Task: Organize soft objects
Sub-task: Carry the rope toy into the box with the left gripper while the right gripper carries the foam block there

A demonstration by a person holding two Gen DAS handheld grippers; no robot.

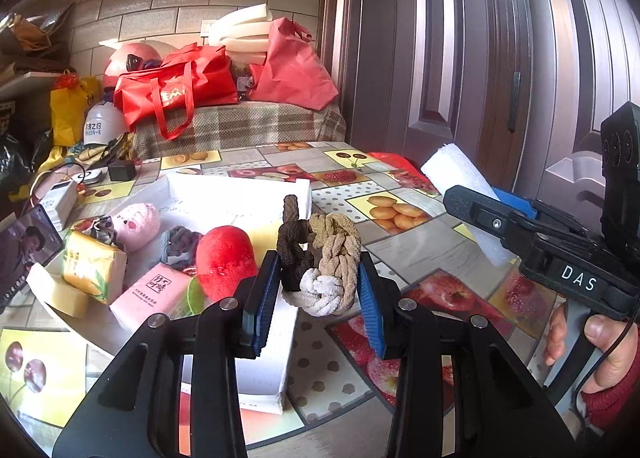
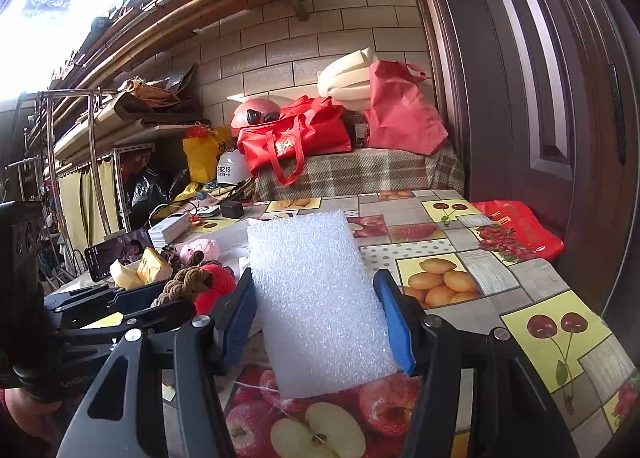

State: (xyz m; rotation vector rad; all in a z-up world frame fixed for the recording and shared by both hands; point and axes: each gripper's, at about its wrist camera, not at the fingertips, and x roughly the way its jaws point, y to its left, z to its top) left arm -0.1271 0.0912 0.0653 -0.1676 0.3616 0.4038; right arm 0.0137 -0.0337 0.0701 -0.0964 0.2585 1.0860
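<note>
1. A wall (image 2: 304,42) of pale rectangular tiles with dark joints is seen at the rear.
2. A dark brown panelled door (image 1: 500,50) is located on the right.
3. A table covered with a fruit-print cloth (image 2: 500,258) occupies the foreground.
4. A plaid-covered bench (image 2: 360,174) is placed against the wall.
5. Bamboo poles (image 2: 192,14) are mounted overhead.
6. Strong daylight (image 2: 60,6) enters at the upper left.
7. Metal shelving (image 2: 100,162) with yellow curtains stands on the left.
</note>
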